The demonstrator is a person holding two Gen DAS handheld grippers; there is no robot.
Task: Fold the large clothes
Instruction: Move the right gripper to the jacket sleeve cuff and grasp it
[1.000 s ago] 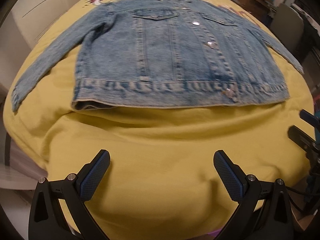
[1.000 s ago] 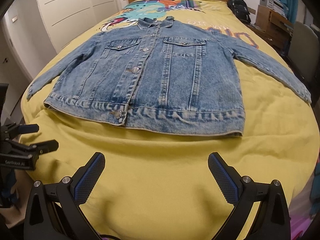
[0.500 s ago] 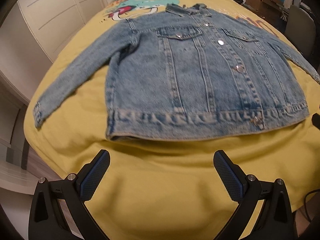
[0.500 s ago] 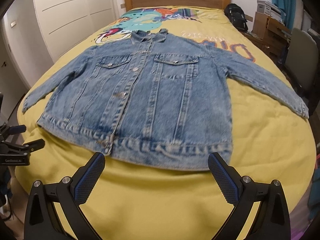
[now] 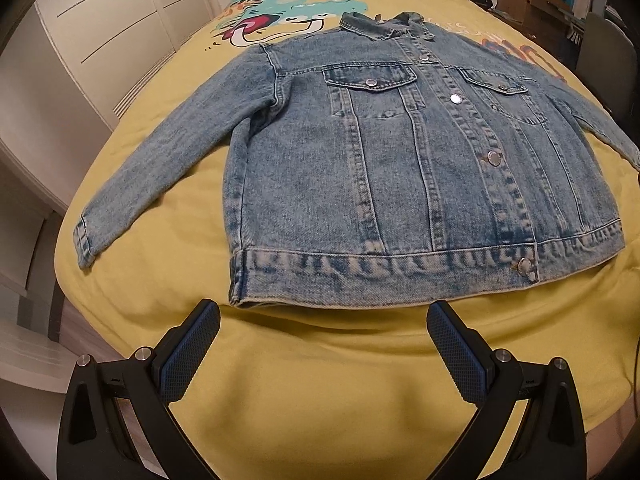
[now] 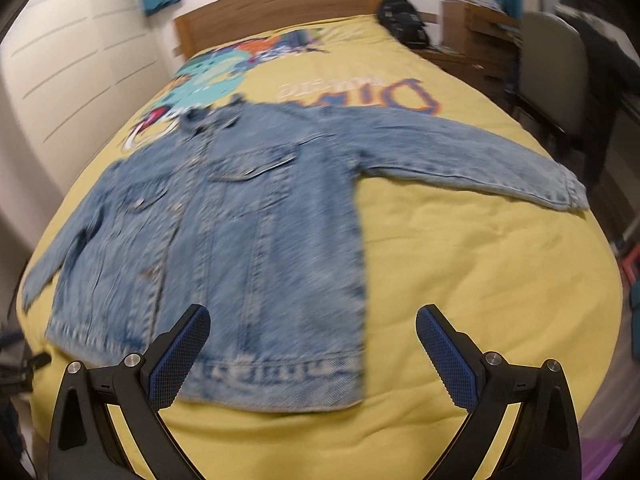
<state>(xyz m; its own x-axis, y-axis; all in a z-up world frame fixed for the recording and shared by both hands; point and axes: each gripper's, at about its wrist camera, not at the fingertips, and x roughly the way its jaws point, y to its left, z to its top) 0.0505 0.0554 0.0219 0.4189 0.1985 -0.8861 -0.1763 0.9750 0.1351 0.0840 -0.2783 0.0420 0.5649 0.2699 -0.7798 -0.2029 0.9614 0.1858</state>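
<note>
A bed [image 5: 320, 392] with a yellow cartoon-print cover fills the room, white wardrobe doors [image 5: 92, 52] to the left and a wooden headboard [image 6: 280, 8] at the far end. A blue denim jacket [image 5: 400, 168] lies flat, front up and buttoned, sleeves spread. The right view alone shows its right sleeve [image 6: 480, 160] whole, though blurred. The left hand-held gripper [image 5: 322, 322] and right hand-held gripper [image 6: 312, 326] both stand wide apart, empty, near the hem.
</note>
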